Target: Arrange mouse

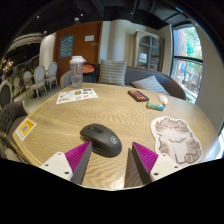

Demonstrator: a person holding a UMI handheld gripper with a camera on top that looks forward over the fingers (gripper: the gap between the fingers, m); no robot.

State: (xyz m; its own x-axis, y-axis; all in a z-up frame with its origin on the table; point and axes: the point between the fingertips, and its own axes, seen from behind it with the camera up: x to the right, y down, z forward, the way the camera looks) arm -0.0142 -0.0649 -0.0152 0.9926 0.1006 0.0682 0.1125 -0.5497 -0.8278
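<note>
The hand-held gripper is wide open, and the mouse lies on the counter just ahead, between the finger tips. Its rounded shell may slip aside if the pads close off-centre, missing the cat-shaped mat.

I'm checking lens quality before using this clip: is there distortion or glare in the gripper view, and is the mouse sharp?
Gripper view: strong fisheye bending, so the round table edge and walls curve; the window is bright, close to washed out; the mouse, between and just ahead of the open gripper fingers, looks fairly sharp, with a soft shadow beneath it.
</note>
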